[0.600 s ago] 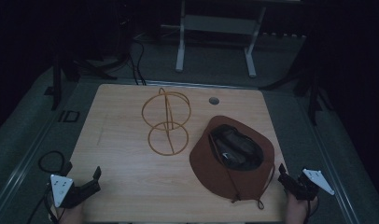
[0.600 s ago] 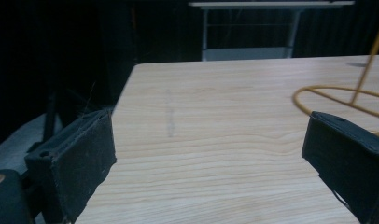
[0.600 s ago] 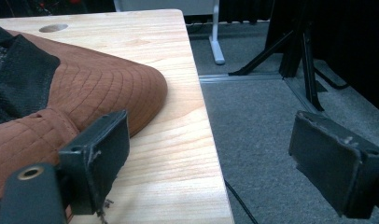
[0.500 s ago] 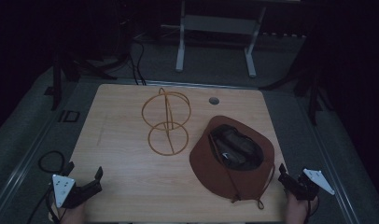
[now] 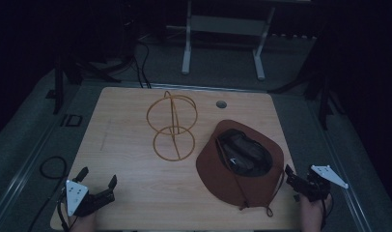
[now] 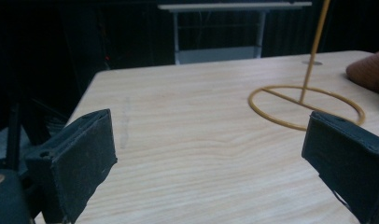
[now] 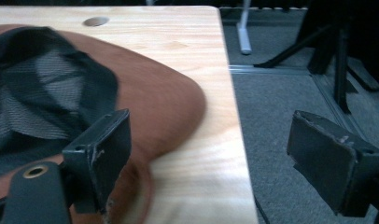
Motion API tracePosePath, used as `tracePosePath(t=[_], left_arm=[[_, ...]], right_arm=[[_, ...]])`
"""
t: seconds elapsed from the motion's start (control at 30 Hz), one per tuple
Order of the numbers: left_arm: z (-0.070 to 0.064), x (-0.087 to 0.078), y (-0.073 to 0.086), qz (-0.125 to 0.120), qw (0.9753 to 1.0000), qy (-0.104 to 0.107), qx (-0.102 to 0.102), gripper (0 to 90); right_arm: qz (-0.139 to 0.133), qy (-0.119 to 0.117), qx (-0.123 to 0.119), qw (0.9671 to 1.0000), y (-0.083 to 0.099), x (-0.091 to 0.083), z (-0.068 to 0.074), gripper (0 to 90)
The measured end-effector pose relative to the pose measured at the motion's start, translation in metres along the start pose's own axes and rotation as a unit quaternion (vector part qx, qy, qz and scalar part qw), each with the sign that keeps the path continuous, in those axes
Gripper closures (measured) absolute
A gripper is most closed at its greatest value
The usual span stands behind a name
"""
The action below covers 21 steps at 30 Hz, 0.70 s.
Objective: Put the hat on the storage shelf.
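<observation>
Barely anything's moved, the left gripper [image 5: 98, 190] just shuffled a touch at the table's [image 5: 126, 135] near-left corner. Both it and the right gripper [image 5: 291, 180] sit spread, empty. The brown hat [image 5: 242, 164] lies crown-down near the right edge, nothing in it. Looks soft and floppy, so I'd pinch the brim. The wire stand [image 5: 172, 126] sits mid-table.

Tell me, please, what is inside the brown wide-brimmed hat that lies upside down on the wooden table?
Inside the brown wide-brimmed hat a dark mesh lining covers the hollow crown; no loose object shows there. A thin cord crosses the brim. The table surface under the hat is covered.
</observation>
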<state>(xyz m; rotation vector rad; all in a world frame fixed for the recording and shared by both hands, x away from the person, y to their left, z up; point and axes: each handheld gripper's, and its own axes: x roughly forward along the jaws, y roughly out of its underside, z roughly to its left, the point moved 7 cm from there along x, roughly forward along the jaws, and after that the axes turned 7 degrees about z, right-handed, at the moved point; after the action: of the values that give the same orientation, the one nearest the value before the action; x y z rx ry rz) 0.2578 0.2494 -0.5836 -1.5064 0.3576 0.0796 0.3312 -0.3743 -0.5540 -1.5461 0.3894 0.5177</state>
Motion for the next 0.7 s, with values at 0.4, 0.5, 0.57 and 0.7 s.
tracePosePath(t=[0.4,0.5,0.57,0.7], left_arm=[[-0.008,0.003,0.003,0.032,0.9994,0.011,0.003,3.2],[-0.009,0.004,0.003,0.034,0.9993,0.012,0.004,3.2],[-0.008,0.004,0.003,0.036,0.9993,0.013,0.003,3.2],[-0.008,0.003,0.003,0.038,0.9992,0.012,0.003,3.2]], right_arm=[[0.079,-0.089,-0.003,0.9929,-0.026,0.024,0.045,11.3],[0.093,-0.064,-0.017,0.9935,-0.025,0.035,0.050,10.3],[0.110,-0.045,-0.025,0.9926,-0.023,0.046,0.051,10.3],[0.144,-0.007,-0.039,0.9888,-0.015,0.063,0.047,10.3]])
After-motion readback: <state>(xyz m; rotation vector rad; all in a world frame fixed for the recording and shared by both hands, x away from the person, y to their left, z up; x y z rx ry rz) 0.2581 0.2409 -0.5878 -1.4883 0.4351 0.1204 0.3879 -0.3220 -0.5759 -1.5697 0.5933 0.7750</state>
